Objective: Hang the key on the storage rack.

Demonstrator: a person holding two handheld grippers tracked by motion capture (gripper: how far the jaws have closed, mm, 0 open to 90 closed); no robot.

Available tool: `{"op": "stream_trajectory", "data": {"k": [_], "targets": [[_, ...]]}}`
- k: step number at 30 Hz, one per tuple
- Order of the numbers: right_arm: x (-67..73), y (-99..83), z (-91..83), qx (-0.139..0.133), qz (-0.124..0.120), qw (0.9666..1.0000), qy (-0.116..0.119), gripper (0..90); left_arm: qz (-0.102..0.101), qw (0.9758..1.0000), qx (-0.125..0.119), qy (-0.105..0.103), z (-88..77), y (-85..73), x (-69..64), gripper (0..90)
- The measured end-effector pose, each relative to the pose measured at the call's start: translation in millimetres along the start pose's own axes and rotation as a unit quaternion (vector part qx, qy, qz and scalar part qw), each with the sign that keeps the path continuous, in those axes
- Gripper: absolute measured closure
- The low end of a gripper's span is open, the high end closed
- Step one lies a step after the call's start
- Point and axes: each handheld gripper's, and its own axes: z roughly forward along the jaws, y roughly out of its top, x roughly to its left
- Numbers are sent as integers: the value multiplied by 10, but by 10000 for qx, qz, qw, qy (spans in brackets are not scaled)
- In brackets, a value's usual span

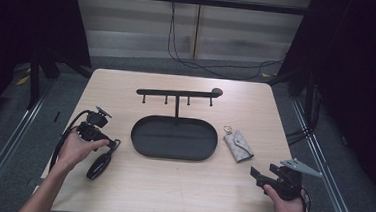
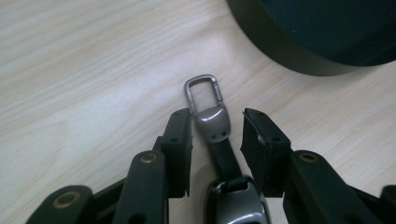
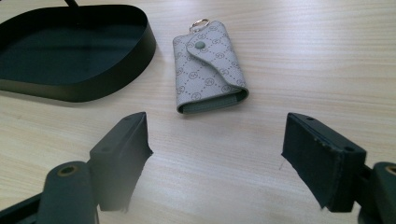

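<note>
Leftmost on the wooden counter (image 1: 120,191), the person's left hand (image 1: 75,148) holds the left tool (image 1: 104,141) low over a dark key fob (image 1: 99,166) that lies flat on the wood. Seen along that tool, its jaws stand narrowly parted on either side of the fob's metal clasp (image 2: 214,122), apart from it, and a small carabiner (image 2: 202,91) lies just past the fingertips. At centre sits a black oval tray (image 1: 145,150) with an upright post carrying a hook bar (image 1: 177,93) above its far edge. Just right of the tray lies a grey patterned key pouch (image 1: 239,145), snapped shut, a ring (image 3: 200,22) at its far end. At far right, the right hand (image 1: 289,211) holds the right tool (image 1: 264,175), jaws spread wide and empty, near the counter's front edge, pointing toward the pouch, well short of it.
</note>
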Motion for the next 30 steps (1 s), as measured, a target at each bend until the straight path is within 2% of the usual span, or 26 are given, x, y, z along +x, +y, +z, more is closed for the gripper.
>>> {"op": "stream_trajectory", "data": {"k": [2,4,6,7,9,12,14,15,17,19,26,28,30], "targets": [[-1,-1,3,14,-6,10000,-7,225,33,9998,161,134,27,38,-7,636],[0,0,8,24,-17,10000,3,224,8,9995,308,12,63,71,-15,634],[1,0,9,30,-30,10000,15,225,52,9986,488,179,99,116,-29,622],[2,0,8,31,-27,10000,13,225,41,9985,519,189,124,134,-39,622],[1,-1,8,40,-24,10000,13,225,165,9969,718,292,190,159,-58,622],[-3,-2,16,67,-17,10000,21,225,123,9964,734,407,221,166,-81,631],[-4,0,21,78,-14,10000,30,225,167,9957,790,460,226,178,-92,632],[-3,2,25,90,-25,10000,27,225,117,9953,818,511,233,187,-107,634],[3,2,29,88,-38,9999,32,225,144,9932,996,578,244,230,-124,633],[6,2,30,100,-45,9999,26,225,167,9902,1159,765,265,270,-169,649],[2,-1,32,118,-79,9999,44,225,-33,9866,1409,820,300,354,-181,662],[7,0,38,132,-85,9999,50,225,-31,9850,1513,830,308,384,-175,661],[13,0,40,153,-103,9998,43,225,-165,9848,1498,864,319,408,-178,661]]}}
